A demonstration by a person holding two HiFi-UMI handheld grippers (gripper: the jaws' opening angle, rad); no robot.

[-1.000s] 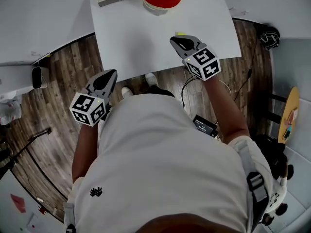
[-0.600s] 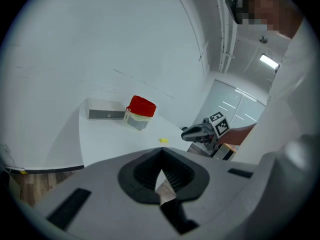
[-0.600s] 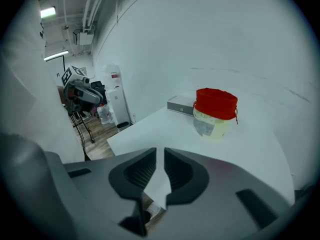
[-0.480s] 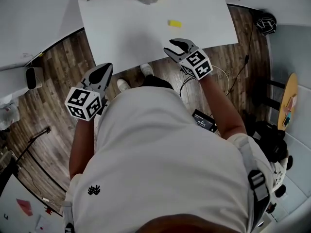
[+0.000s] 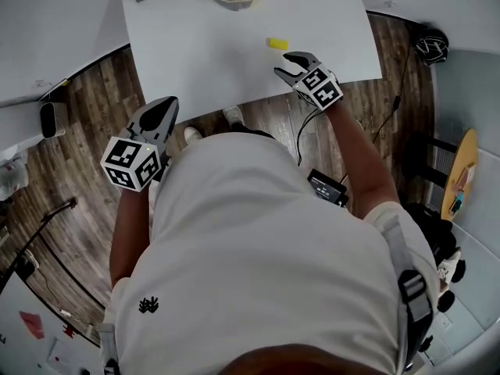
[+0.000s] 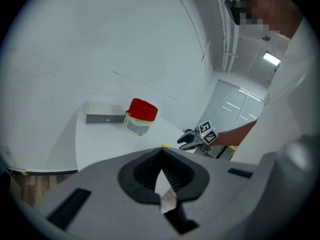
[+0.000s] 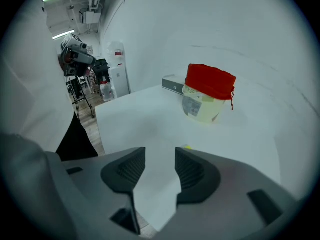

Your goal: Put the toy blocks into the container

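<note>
Near the yellow block (image 5: pixel 277 44), right gripper (image 5: pixel 285 64) has just opened, empty (left gripper (image 5: pixel 166 105) pressed together).

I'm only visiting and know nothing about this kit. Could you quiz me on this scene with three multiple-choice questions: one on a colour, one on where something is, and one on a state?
1. What colour is the top of the container?
A. Blue
B. Green
C. Red

2. Where does the yellow block lie?
A. Inside the container
B. On the white table, close ahead of the right hand-held gripper
C. On a shelf

3. How do the right hand-held gripper's jaws stand?
A. Apart and empty
B. Shut on the yellow block
C. Shut on the container

Answers:
1 C: both gripper views show a red top.
2 B: the head view shows it on the table by the jaw tips.
3 A: the right gripper view shows the jaws, which have just been opening, apart with only table between them.
</note>
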